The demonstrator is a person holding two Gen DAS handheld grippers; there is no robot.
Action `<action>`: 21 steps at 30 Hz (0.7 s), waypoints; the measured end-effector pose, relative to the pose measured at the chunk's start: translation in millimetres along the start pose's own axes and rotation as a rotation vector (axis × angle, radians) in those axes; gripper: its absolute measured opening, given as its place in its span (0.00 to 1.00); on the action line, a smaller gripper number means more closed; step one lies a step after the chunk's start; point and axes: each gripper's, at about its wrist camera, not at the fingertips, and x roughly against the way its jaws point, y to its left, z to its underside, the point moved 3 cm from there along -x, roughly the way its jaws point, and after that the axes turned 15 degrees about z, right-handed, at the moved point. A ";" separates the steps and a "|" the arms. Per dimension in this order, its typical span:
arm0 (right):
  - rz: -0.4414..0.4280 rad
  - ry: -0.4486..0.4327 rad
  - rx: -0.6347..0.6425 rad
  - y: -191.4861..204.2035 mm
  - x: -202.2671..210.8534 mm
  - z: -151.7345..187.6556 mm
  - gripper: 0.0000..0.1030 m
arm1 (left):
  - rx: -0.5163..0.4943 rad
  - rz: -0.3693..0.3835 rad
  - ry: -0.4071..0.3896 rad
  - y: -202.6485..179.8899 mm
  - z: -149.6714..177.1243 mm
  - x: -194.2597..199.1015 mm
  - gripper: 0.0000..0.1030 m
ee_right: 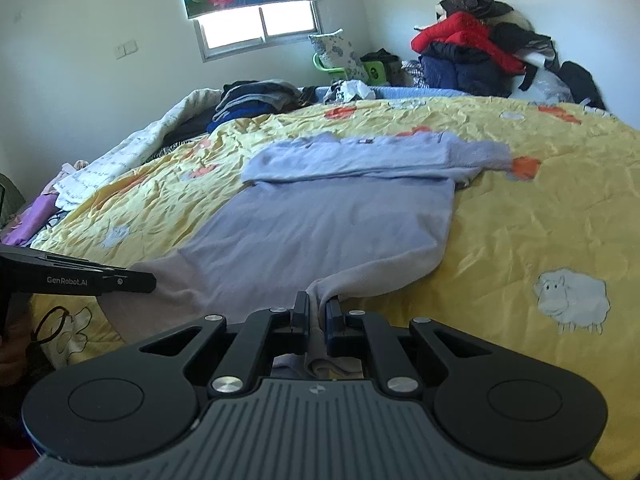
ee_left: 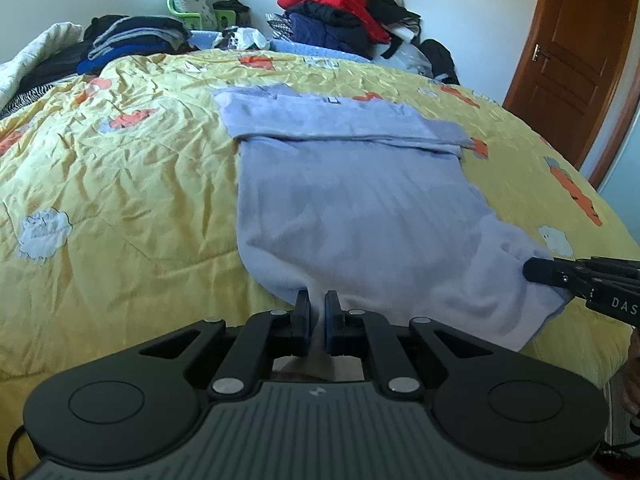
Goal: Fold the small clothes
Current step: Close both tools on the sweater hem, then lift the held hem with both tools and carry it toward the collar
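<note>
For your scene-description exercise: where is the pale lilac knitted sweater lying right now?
The pale lilac knitted sweater lies flat on the yellow sheep-print quilt, centre in both wrist views, its near hem pinched by the left gripper and right gripper.

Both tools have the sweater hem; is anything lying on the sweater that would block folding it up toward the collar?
Nothing visible. The lavender sweater lies bare on the yellow quilt, sleeves already folded across the top.

Bed, yellow quilt (ee_left: 120, 168); lilac sweater (ee_left: 352, 208) flat on it.
</note>
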 end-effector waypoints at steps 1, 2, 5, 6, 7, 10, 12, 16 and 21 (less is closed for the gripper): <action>0.001 -0.006 0.000 0.2 0.2 -1.1 0.11 | 0.000 -0.003 -0.007 -0.2 -1.7 0.5 0.07; 0.003 -0.012 0.000 0.0 0.1 -2.7 0.11 | -0.003 -0.009 -0.015 -0.4 -3.6 1.2 0.07; 0.016 -0.029 0.006 -0.3 -0.7 -6.7 0.11 | -0.022 -0.032 -0.039 -2.8 -9.2 3.2 0.07; 0.019 -0.035 0.008 -0.7 -1.3 -8.3 0.11 | -0.022 -0.033 -0.045 -3.1 -11.2 3.5 0.07; 0.022 -0.040 0.006 -1.3 -2.0 -10.0 0.11 | -0.019 -0.035 -0.049 -3.0 -13.4 3.0 0.07; 0.025 -0.054 -0.004 -2.5 -5.1 -15.3 0.11 | -0.024 -0.054 -0.065 -3.5 -19.1 2.6 0.07; 0.032 -0.060 -0.004 -2.7 -6.1 -17.0 0.11 | -0.033 -0.065 -0.077 -5.1 -21.8 3.3 0.07; 0.041 -0.066 -0.009 -4.4 -5.8 -18.4 0.11 | -0.056 -0.083 -0.084 -8.4 -24.9 3.2 0.07; 0.055 -0.052 -0.009 -8.5 -4.7 -14.9 0.11 | -0.022 -0.045 -0.052 -0.3 -21.8 3.1 0.07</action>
